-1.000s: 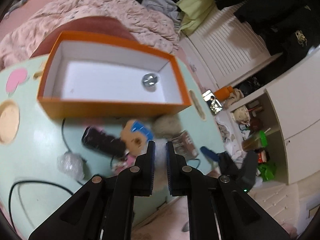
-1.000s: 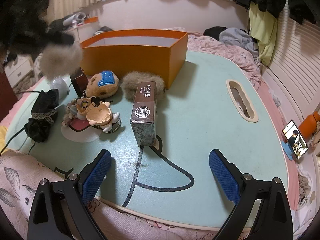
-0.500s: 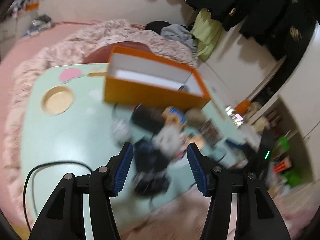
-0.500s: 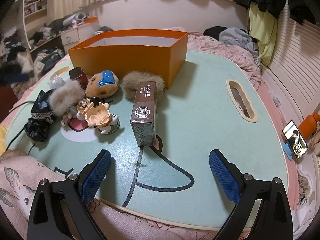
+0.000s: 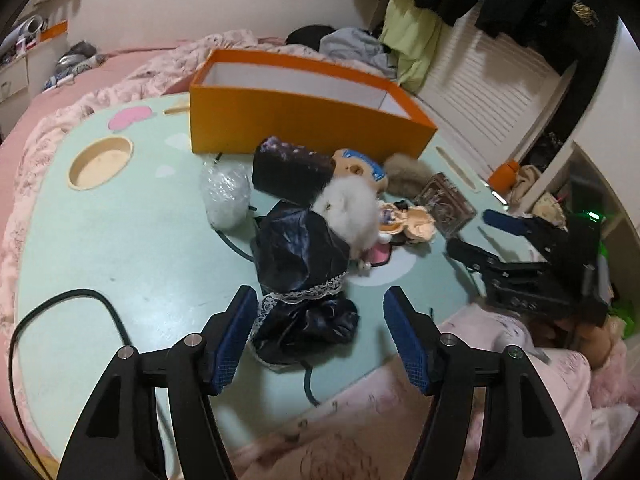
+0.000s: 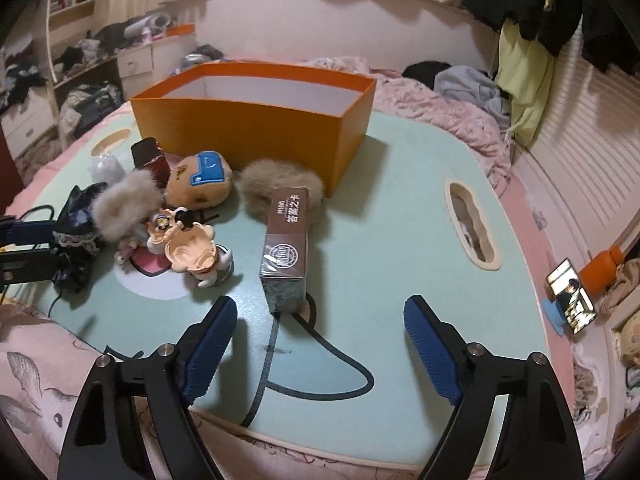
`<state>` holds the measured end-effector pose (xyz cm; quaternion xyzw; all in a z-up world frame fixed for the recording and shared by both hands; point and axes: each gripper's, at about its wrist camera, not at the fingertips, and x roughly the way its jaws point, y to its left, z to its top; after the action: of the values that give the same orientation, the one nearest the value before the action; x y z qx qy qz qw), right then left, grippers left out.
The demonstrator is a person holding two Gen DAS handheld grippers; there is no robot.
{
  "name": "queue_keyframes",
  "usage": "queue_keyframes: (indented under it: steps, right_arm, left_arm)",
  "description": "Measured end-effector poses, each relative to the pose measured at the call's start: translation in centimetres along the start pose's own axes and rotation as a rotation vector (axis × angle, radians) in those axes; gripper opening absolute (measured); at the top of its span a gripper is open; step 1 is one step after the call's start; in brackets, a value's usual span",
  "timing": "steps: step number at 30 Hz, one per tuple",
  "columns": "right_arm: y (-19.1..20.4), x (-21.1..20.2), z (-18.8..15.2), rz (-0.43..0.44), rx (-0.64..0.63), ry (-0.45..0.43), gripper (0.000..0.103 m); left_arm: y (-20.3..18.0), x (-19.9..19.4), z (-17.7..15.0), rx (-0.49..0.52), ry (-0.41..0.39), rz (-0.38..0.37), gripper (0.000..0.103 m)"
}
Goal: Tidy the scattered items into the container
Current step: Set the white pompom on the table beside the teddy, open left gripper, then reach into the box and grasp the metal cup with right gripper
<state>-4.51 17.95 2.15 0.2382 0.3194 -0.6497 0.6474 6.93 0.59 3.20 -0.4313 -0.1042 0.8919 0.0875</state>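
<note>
An orange box (image 5: 304, 120) (image 6: 256, 136) stands at the far side of the mint-green table (image 5: 120, 248). In front of it lie a black lace-trimmed pouch (image 5: 300, 264), a white fluffy ball (image 5: 352, 212), a dark case (image 5: 288, 168), a plush with a blue patch (image 6: 202, 180), a brown furry piece (image 6: 276, 186), a cartoon figure (image 6: 188, 244) and a brown card box (image 6: 286, 248). My left gripper (image 5: 318, 336) is open, its fingers on either side of the pouch's near end. My right gripper (image 6: 320, 344) is open and empty, just short of the card box.
A clear plastic bag (image 5: 226, 196) and a black cable (image 5: 80, 300) lie at the table's left. The table has a round recess (image 5: 100, 158) and an oval cutout (image 6: 472, 224). Pink bedding surrounds the table. A phone (image 6: 572, 302) stands at the right.
My left gripper has opened, let go of the fluffy ball onto the pile, and pulled back from above the box to the table's near edge by the pouch. My right gripper has not moved.
</note>
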Motion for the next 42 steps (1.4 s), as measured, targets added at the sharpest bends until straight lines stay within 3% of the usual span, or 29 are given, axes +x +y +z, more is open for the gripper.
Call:
queue_keyframes:
  steps: [4,7,11,14,16,18,19,20,22,27,31,39,40,41,42]
  right_arm:
    - [-0.7,-0.6,0.4,0.016,0.031,-0.012,0.086]
    - [-1.3,-1.1,1.7,0.049,0.049,-0.022,0.085]
    - [-1.6,-2.2,5.9,0.032,-0.026,-0.078,0.068]
    - [-2.2,-2.9,11.2,0.099,-0.059,-0.098,0.058]
    - [-2.4,-1.7,15.2,0.135,-0.099,-0.029,0.057]
    - [-2.0,1.1,18.4,0.129,-0.156,0.097,0.054]
    - [-1.8,2.8,19.5,0.118,-0.178,0.167,0.051]
    - [-1.6,4.7,20.3,0.113,-0.194,0.234,0.040]
    - [-1.2,8.2,20.8,0.110,-0.208,0.355,0.027]
    - [0.2,12.9,20.1,0.004,-0.264,0.475,0.026]
    - [0.7,14.5,19.9,0.003,-0.261,0.523,0.027]
    - [2.4,15.4,19.5,-0.024,-0.305,0.495,0.026]
    - [2.3,15.3,19.5,-0.028,-0.301,0.486,0.022]
    - [2.1,15.2,19.6,-0.036,-0.295,0.475,0.005]
    - [1.7,14.7,19.7,-0.024,-0.275,0.460,0.005]
  left_arm:
    - [-0.1,0.6,0.1,-0.007,-0.017,0.025,0.062]
    - [-0.4,0.0,-0.6,0.000,-0.099,0.096,0.062]
    - [-0.6,-0.7,-2.0,-0.015,-0.166,0.126,0.066]
    - [-0.9,-1.1,-2.4,0.008,-0.202,0.121,0.066]
    - [-0.8,-1.1,-2.3,0.007,-0.208,0.110,0.066]
    - [-0.5,-0.8,-2.3,-0.013,-0.194,0.102,0.066]
    - [-0.2,-0.5,-2.2,-0.025,-0.186,0.096,0.066]
    - [-0.1,-0.4,-2.2,-0.037,-0.180,0.093,0.066]
    - [0.3,-0.2,-2.2,-0.056,-0.176,0.079,0.066]
    - [0.8,-0.2,-2.4,-0.081,-0.176,0.047,0.067]
    - [0.9,-0.2,-2.5,-0.089,-0.180,0.042,0.066]
    - [0.9,-0.2,-2.5,-0.094,-0.179,0.042,0.066]
    - [1.0,-0.2,-2.6,-0.096,-0.179,0.040,0.067]
    - [1.0,-0.2,-2.6,-0.099,-0.180,0.038,0.067]
    - [1.1,-0.2,-2.6,-0.102,-0.183,0.035,0.067]
